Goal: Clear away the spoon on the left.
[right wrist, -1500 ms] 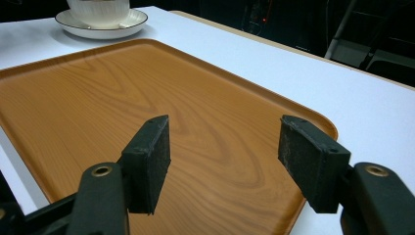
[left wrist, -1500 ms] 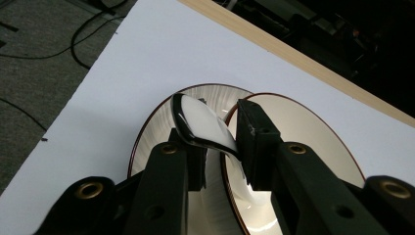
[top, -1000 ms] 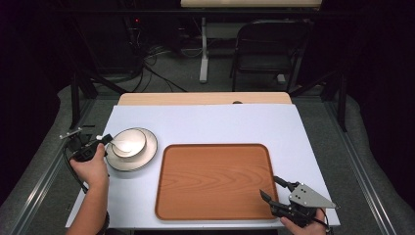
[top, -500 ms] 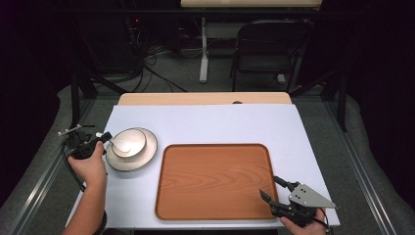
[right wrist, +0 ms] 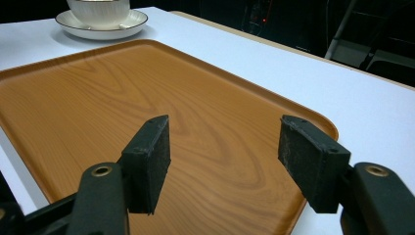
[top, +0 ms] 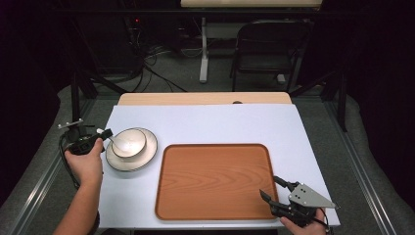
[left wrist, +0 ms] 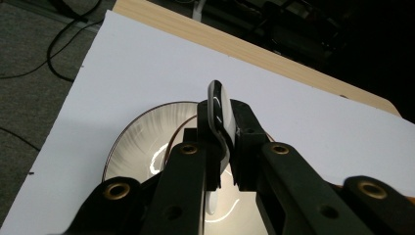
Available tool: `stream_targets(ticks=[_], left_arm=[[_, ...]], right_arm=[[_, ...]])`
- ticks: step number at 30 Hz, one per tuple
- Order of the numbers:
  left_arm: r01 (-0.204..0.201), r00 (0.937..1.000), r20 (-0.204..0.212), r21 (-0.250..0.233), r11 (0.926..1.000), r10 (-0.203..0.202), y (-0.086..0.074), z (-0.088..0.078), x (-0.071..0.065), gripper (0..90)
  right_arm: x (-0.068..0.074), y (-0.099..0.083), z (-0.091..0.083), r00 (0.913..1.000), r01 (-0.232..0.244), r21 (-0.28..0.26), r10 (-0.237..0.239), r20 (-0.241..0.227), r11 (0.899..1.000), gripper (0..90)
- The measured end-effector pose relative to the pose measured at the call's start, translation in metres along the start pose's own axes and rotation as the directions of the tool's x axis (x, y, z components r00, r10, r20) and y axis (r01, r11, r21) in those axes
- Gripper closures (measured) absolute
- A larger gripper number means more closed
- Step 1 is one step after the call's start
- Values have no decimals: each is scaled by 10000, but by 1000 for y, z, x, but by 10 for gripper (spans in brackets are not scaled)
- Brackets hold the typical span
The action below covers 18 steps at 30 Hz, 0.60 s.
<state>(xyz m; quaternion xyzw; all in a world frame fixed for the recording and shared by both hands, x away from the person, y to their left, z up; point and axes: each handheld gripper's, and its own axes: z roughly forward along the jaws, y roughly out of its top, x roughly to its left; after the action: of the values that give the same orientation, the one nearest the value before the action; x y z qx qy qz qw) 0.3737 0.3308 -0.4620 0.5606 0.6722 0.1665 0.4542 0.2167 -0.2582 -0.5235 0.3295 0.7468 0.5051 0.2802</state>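
High view: white table (top: pixel 210 122) w/ wooden tray (top: pixel 215 178) lying flat at centre-right. Left of the tray, just beside its left rim, sits a saucer (top: pixel 147 152) w/ a white bowl (top: pixel 129 142) on it. Left gripper (top: pixel 103 133) at the table's left edge, held by the left hand (top: pixel 87 164), tips pointing right at the bowl's left side; a white spoon (top: pixel 111 139) runs from the tips into the bowl. Right gripper (top: pixel 273 188) at bottom right, over the tray's near-right corner, jaws spread, grey plate on top, nothing between them.

Left gripper view: jaws narrow, clamped on the spoon handle (left wrist: pixel 219 107), which stands up edge-on between the pads, dark rim on top. Below/behind the jaws are the bowl (left wrist: pixel 147 142) and the saucer (left wrist: pixel 110 161) rim, on white tabletop (left wrist: pixel 122 63); wood strip along the far edge.

Right gripper view: jaws wide apart, pads (right wrist: pixel 149 156) empty, gripper midpoint (right wrist: pixel 222 152) above the tray (right wrist: pixel 98 103) surface near its corner. Can't tell if touching the tray. Bowl (right wrist: pixel 99 11) on saucer (right wrist: pixel 98 27) at top left, beyond the tray's far edge, on the table (right wrist: pixel 303 83).
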Motion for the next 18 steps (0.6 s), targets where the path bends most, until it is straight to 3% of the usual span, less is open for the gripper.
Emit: stream_targets(ticks=[9, 13, 18], left_arm=[[-732, 9973, 15, 361, 9967, 732, 9, -11, -10, 848], [-949, 9954, 215, 588, 9937, 938, 12, -15, -15, 848], [-1445, 9891, 441, 1025, 9842, 1406, 16, -20, -21, 848]], right_arm=[[0, 0, 0, 10000, -11, 0, 11, 7, 10000, 366], [0, 0, 0, 10000, -3, -4, 3, 8, 10000, 366], [0, 0, 0, 10000, -2, -2, 2, 9, 10000, 366]])
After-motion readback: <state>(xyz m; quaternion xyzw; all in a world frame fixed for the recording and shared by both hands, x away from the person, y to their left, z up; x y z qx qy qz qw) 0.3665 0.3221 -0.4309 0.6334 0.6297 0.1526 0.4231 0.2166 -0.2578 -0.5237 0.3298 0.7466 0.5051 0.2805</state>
